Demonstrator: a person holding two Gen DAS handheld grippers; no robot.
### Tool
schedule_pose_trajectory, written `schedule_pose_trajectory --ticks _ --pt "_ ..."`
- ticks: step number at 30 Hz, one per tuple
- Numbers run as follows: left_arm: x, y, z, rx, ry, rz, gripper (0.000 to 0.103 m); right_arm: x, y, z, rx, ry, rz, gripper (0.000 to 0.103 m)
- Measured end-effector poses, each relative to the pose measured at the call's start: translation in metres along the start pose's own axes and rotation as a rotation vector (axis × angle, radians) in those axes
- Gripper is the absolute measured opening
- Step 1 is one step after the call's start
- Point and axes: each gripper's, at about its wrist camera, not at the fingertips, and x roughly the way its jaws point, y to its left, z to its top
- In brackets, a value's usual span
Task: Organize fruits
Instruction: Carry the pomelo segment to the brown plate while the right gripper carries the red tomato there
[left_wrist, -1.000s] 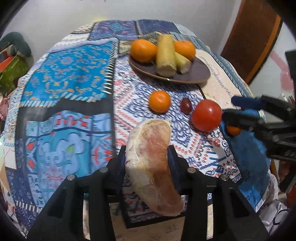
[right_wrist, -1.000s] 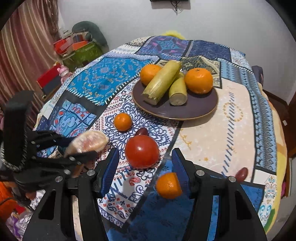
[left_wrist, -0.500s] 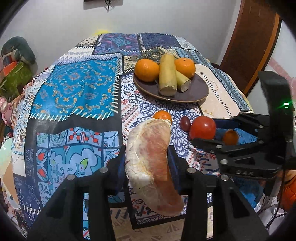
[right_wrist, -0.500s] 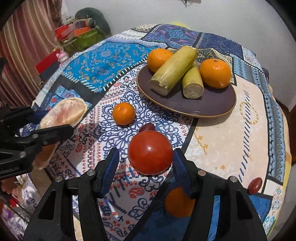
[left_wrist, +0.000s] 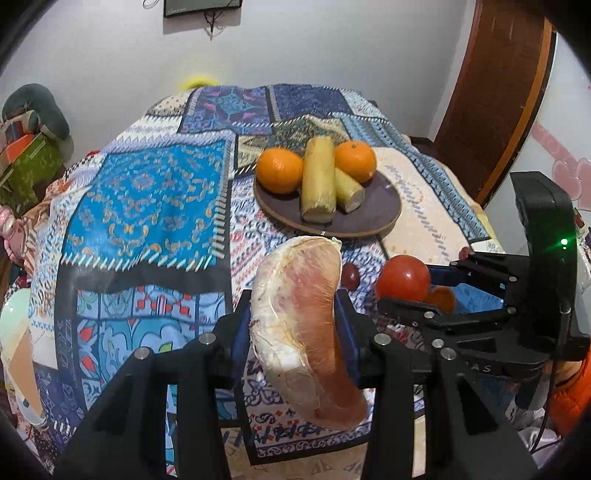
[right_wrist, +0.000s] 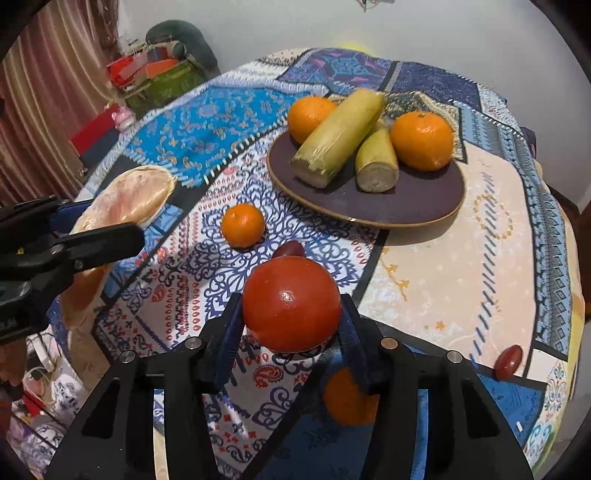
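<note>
My left gripper is shut on a peeled pomelo wedge, held above the near table edge; the wedge also shows in the right wrist view. My right gripper is shut on a red tomato, which also shows in the left wrist view. A dark plate holds two oranges and two pale green corn-like pieces. A small tangerine and a dark red date lie on the cloth before the plate.
Another tangerine lies under my right gripper. A second date lies near the right table edge. The round table carries a patchwork cloth. Clutter stands at the far left, a wooden door at the right.
My right gripper moved forward around the tomato and closed on it. My left gripper rose and pulled back with the pomelo wedge.
</note>
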Motion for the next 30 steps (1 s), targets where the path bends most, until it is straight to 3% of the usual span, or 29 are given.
schedule_pose_trajectory --ticks 12,30 --pt "0.0 -0.026 0.042 0.042 -0.064 -0.022 0.042 -0.042 -0.037 0.018 0.062 -0.129 -0.044 0.047" --pt "0.056 -0.047 0.096 0.032 -0.089 -0.036 0.042 -0.039 -0.083 0.056 0.095 -0.23 -0.067 0.047"
